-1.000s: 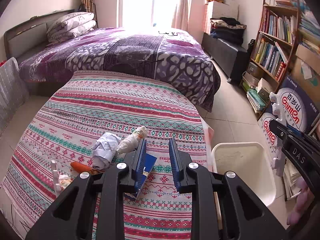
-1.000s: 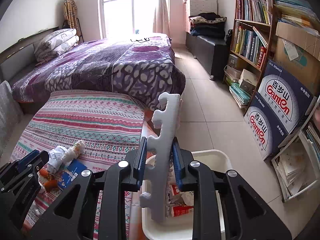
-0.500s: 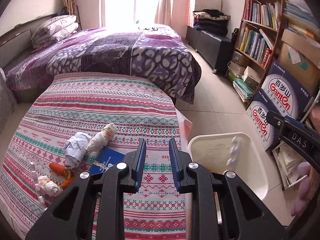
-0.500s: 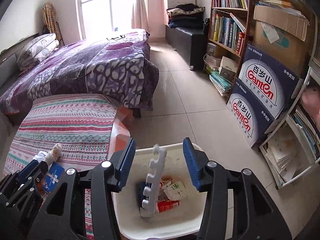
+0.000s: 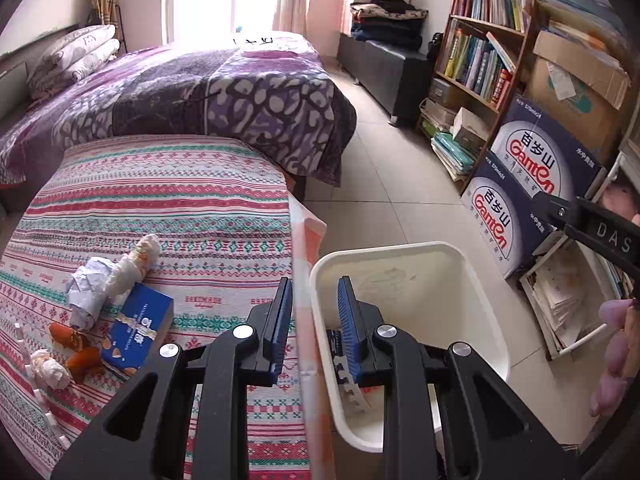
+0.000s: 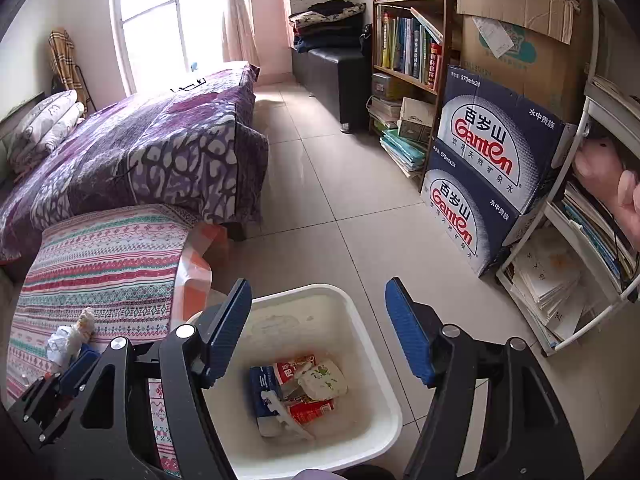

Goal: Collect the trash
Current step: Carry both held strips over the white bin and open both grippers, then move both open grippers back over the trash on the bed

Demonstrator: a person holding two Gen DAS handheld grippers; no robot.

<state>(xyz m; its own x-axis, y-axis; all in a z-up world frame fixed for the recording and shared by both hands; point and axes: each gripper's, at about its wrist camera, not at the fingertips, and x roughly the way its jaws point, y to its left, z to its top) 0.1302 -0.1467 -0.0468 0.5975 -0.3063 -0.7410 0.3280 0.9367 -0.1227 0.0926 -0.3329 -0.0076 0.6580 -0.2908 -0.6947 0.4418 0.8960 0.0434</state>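
My right gripper (image 6: 319, 292) hovers over the white bin (image 6: 360, 332) on the floor. Its jaws are opening wide and nothing is between them. A white notched plastic piece (image 6: 284, 412) lies inside the bin on a blue pack (image 6: 260, 396), red wrappers (image 6: 310, 408) and a white-green packet (image 6: 322, 380). My left gripper (image 5: 315, 292) hangs at the striped cloth's right edge next to the bin (image 5: 400, 252), with a narrow gap and nothing in it. On the cloth to its left lie a blue box (image 5: 138, 328), crumpled paper (image 5: 90, 284), a wrapped roll (image 5: 136, 260) and orange scraps (image 5: 80, 354).
A bed with a purple cover (image 5: 200, 92) stands behind the striped cloth (image 5: 160, 200). Along the right are a bookshelf (image 6: 408, 40), stacked blue water cartons (image 6: 480, 168) and a white wire rack of papers (image 6: 560, 280). Tiled floor (image 6: 340, 200) lies beyond the bin.
The right gripper opened and the white plastic piece dropped from it into the bin. Both views swung to the right, bringing the bin closer; the left gripper's gap stayed the same.
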